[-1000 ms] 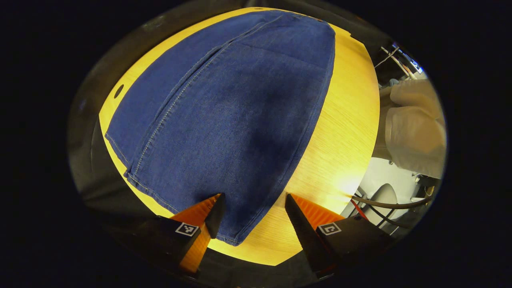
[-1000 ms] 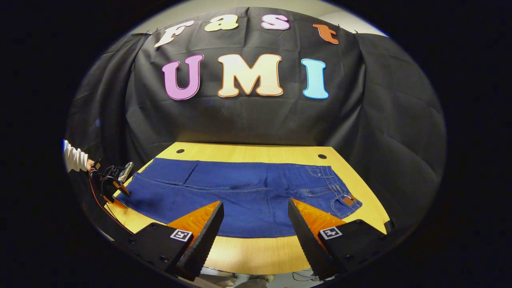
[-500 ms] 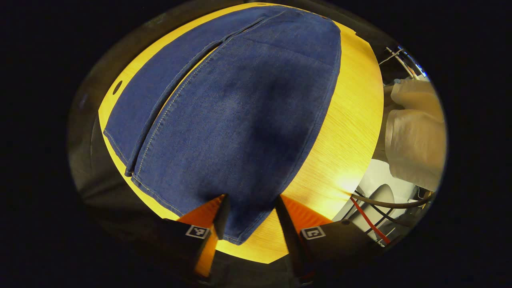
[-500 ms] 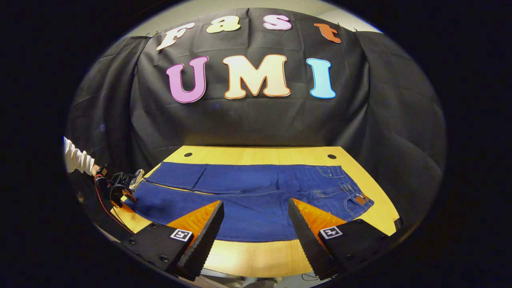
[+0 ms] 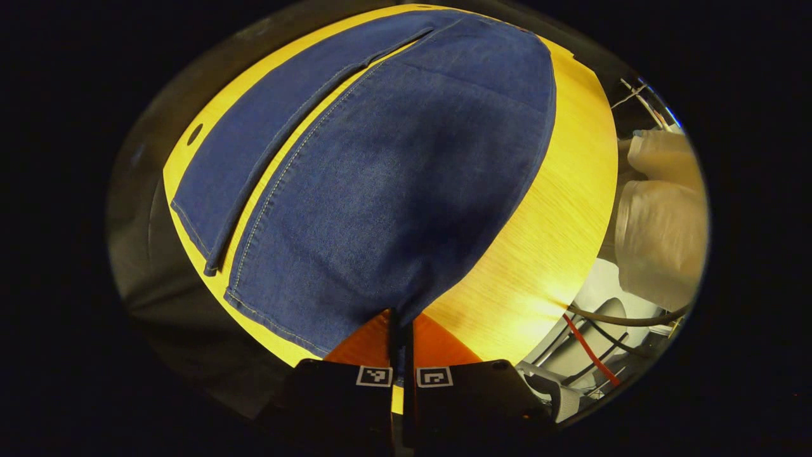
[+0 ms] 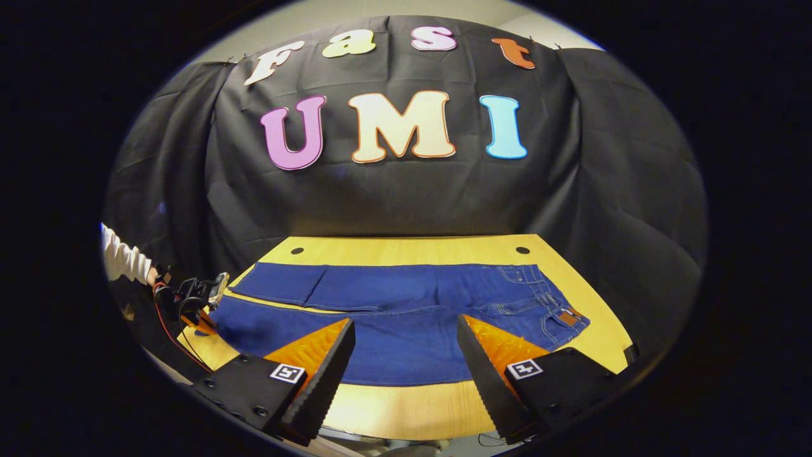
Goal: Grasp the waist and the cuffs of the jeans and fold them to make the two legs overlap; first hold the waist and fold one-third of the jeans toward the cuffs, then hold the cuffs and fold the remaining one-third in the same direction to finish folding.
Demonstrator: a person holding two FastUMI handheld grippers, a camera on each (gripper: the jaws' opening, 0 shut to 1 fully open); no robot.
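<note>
The wooden table (image 6: 406, 412) fills the floor of the booth, pale yellow, with two small dark holes near its back edge in the right gripper view. The black cloth wall (image 6: 406, 197) hangs behind it.

The blue jeans (image 6: 406, 298) lie flat across the table, the legs stretching toward the left of the right gripper view and the waist (image 6: 558, 311), with its pockets and a small brown patch, at the right. In the left gripper view the jeans (image 5: 393, 184) run away from the camera; the two legs lie side by side, a narrow strip of table (image 5: 590, 209) showing between them, and the nearer leg's cuff corner rises to the fingers.

A person's light trousers (image 5: 660, 235) show beyond the table's edge in the left gripper view, with cables below them.

The right gripper (image 6: 406, 355) hovers over the near edge of the table, its fingers spread wide with nothing between them.

The left gripper (image 5: 401, 339) has its fingers pressed together, pinching the cuff corner (image 5: 396, 317) of the nearer leg. In the right gripper view it (image 6: 200, 304) sits at the far left end of the jeans, held by a hand in a white sleeve (image 6: 124, 260).
</note>
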